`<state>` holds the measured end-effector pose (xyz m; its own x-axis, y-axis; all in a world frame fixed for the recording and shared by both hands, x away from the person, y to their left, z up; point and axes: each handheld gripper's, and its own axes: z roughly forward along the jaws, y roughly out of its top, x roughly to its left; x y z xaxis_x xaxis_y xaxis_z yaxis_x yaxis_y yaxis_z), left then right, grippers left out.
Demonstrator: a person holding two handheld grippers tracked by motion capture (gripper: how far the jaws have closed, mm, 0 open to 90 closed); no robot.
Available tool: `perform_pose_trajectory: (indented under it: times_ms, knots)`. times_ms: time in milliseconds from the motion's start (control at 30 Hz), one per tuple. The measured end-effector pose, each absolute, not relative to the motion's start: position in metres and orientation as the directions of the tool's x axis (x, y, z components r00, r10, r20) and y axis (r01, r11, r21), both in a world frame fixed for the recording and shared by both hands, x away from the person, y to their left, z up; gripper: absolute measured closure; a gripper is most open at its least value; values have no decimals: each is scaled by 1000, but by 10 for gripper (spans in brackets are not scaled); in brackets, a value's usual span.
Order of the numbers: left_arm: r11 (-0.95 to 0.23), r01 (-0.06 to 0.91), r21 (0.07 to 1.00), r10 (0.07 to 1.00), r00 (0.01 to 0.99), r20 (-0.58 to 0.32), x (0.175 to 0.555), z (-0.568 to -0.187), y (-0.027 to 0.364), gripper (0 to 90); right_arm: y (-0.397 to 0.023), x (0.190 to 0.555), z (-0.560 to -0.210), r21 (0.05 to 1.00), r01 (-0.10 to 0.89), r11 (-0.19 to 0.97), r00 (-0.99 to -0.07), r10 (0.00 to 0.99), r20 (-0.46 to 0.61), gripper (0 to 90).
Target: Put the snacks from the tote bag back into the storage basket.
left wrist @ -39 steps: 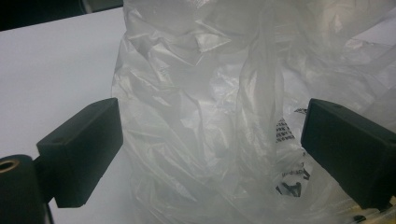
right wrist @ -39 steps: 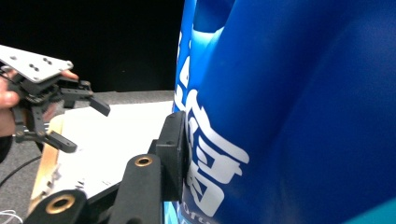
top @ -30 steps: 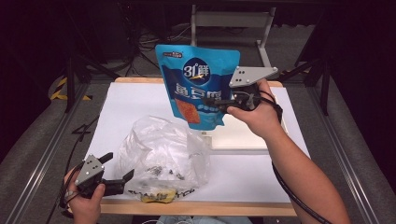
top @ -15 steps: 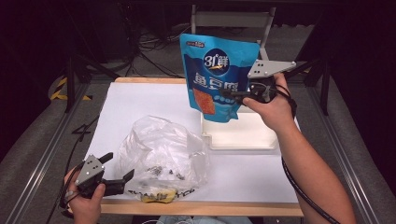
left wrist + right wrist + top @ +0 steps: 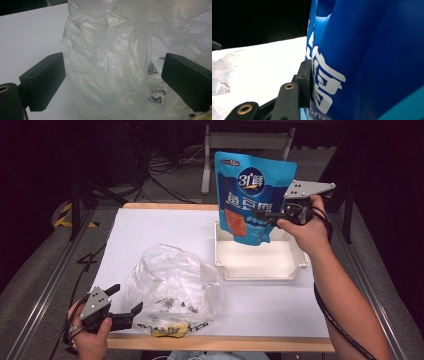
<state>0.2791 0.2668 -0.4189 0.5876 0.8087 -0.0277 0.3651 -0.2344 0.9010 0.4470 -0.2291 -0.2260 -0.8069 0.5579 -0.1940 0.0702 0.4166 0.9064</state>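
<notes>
Hanging upright above the shallow white plastic tray [image 5: 260,270], a glossy blue snack pouch [image 5: 250,195] is clamped by the right tongs [image 5: 265,215], likely for lowering in. Left tongs [image 5: 125,307] gape wide around a crumpled clear plastic bag [image 5: 175,285] on the white surface [image 5: 165,230].

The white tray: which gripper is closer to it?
Right. The right gripper holds the blue pouch just above the white tray; the left gripper sits far off by the plastic bag.
</notes>
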Motion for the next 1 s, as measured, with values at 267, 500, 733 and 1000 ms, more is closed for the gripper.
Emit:
perform_pose_trajectory:
  times_ms: [267,500,733,1000]
  knots:
    - [-234,367,900,810,586,-28,278,-419,266,62,-242,458,-233,910,92,404,-787,589,-182,606]
    - [-234,370,899,811,584,-29,279,-420,267,61,-248,469,-244,915,108,388,-776,608,-166,605]
    - [-235,371,899,811,584,-29,279,-420,268,60,-250,479,-256,912,118,392,-771,616,-164,606]
    - [-239,370,898,808,588,-27,279,-420,267,60,-254,488,-275,912,153,380,-761,634,-136,606]
